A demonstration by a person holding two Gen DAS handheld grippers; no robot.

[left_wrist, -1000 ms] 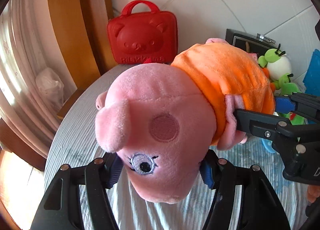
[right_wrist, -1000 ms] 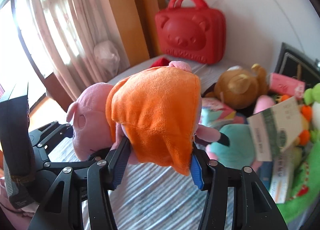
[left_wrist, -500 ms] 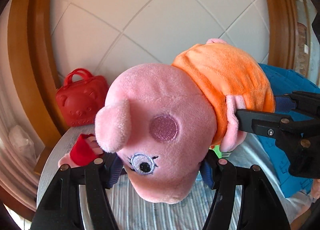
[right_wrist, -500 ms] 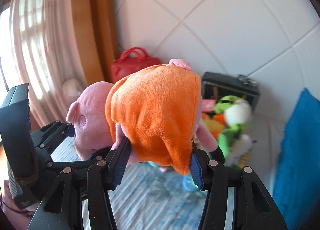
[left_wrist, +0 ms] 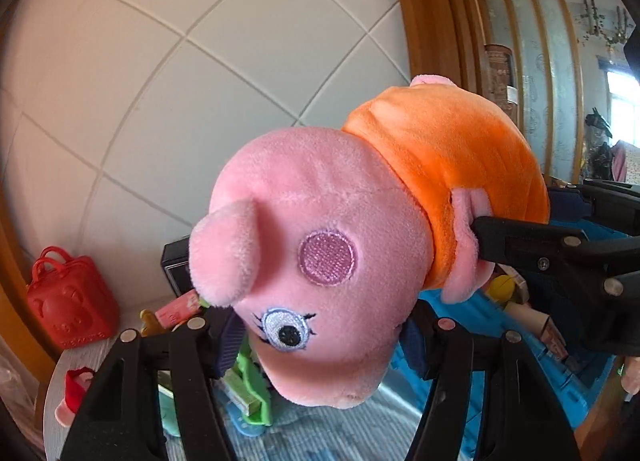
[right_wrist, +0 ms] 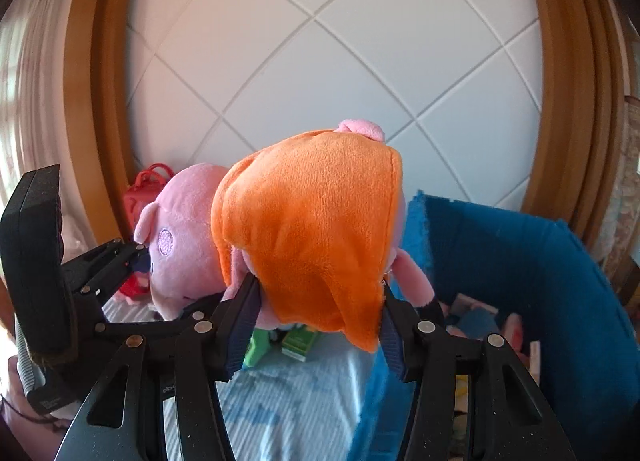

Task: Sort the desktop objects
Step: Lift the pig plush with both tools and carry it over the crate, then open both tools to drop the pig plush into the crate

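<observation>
I have the pink plush pig in an orange velvety dress (left_wrist: pixel 328 257) held up in the air between both claws, clear of the desk. My left claw (left_wrist: pixel 320 335) is clenched on the pig's head, one pad at each side of the face just below the embroidered eye, and the head fills most of the left wrist view. My right claw (right_wrist: pixel 316 325) is clamped on the body, its blue-lined fingers (right_wrist: pixel 242 325) pressing into the orange dress from either side. In the right wrist view I can see the left claw coming in from the left and gripping the head; in the left wrist view the right claw reaches in from the right edge and bites the dress just beside a pink arm.

The pig lies roughly level, head toward my left and dress toward my right, with a white diamond-tiled wall behind it framed by brown wooden trim. Below it is the desk covered in a pale blue striped cloth (right_wrist: pixel 304 389). To the right sits a blue fabric storage bin (right_wrist: pixel 520 261), open, with small items inside that I cannot make out. A red moulded bear-face case with a handle (left_wrist: pixel 70 297) stands at the far left against the wall, well apart from the pig, and a green plastic toy (left_wrist: pixel 250 393) lies on the cloth under the head.
</observation>
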